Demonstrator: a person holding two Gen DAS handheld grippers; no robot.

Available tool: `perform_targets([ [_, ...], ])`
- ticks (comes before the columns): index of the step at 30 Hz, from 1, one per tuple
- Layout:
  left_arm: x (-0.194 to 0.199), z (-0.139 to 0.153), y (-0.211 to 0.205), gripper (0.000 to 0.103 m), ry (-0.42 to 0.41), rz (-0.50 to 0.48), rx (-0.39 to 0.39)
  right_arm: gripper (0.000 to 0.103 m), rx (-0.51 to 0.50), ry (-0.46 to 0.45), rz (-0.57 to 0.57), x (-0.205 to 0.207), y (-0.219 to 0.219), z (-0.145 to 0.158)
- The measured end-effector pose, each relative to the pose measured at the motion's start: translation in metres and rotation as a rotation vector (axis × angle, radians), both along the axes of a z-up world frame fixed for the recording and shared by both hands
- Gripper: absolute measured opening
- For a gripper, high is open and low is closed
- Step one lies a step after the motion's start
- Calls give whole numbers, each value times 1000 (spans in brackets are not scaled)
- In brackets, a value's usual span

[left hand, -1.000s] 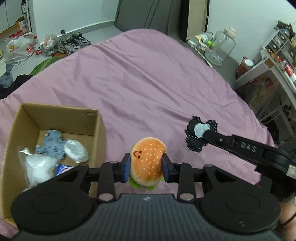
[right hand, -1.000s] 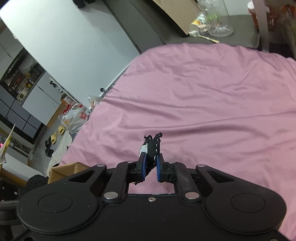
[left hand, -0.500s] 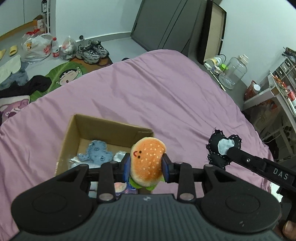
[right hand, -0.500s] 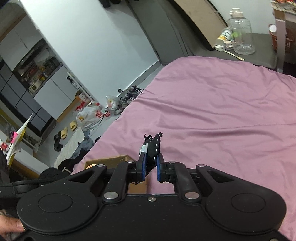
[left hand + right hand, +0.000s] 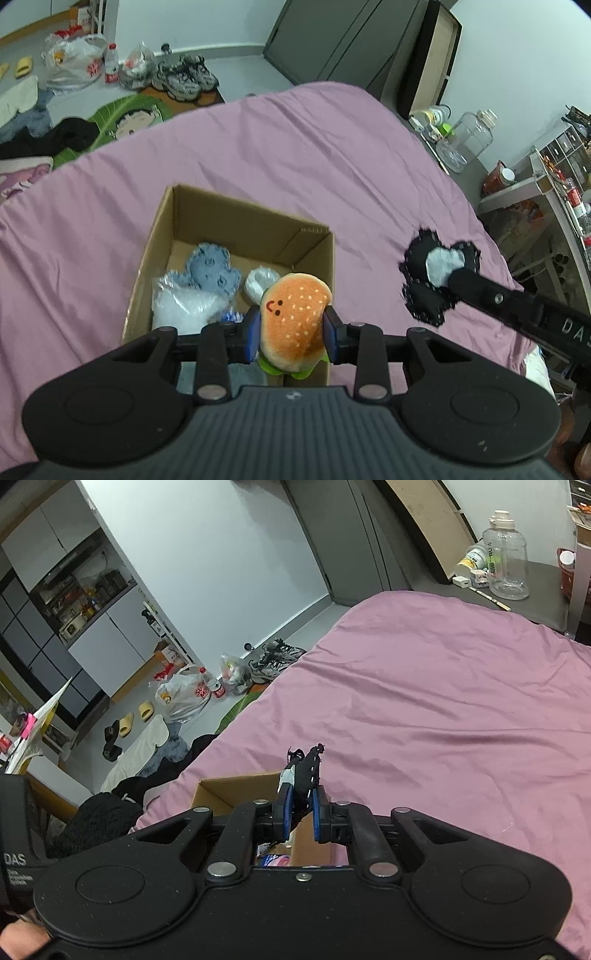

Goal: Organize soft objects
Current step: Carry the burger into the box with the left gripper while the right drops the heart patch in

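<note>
Left wrist view: our left hand-held gripper [image 5: 291,334] clamps the orange plush burger [image 5: 293,325] over the open cardboard box [image 5: 207,210]'s near-right wall; releasing now risks spilling onto the pink bed [image 5: 295,147]. Right hand-held gripper [image 5: 300,814] pinches the black-and-white felt patch [image 5: 437,275] beside the box.

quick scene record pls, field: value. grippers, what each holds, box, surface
left gripper: shut on burger plush, above the near right corner of the box
right gripper: shut on black and white felt piece, right of the box
cardboard box: open, on the bed
box contents: grey-blue plush, white bagged items
surface: pink bedsheet
</note>
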State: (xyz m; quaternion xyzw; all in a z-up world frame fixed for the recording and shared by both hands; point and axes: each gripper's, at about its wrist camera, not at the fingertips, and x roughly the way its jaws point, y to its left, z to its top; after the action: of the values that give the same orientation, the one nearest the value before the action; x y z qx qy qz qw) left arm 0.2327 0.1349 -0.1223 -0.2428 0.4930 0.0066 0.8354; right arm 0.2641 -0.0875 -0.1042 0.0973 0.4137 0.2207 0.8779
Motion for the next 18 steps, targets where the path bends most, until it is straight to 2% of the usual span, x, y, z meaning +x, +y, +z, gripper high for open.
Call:
perform_targets([
  [7,-12,-14,-5,34,44,-64,-42,11,-20,-3,3,-8,15,2],
  [10,-14,-19,-6,39,65,-89,-65,11,-24,-4,7,-12,21,2],
  [12,-15,-22,-3,48,92,-95,-107,11,-26,-1,11,-15,25,2],
  [15,-20,-20,3,59,83,-97,-119,11,-27,8,19,-16,30,0],
  [18,-24,-15,11,62,75,-76,-95,11,-29,17,20,-20,35,-2],
])
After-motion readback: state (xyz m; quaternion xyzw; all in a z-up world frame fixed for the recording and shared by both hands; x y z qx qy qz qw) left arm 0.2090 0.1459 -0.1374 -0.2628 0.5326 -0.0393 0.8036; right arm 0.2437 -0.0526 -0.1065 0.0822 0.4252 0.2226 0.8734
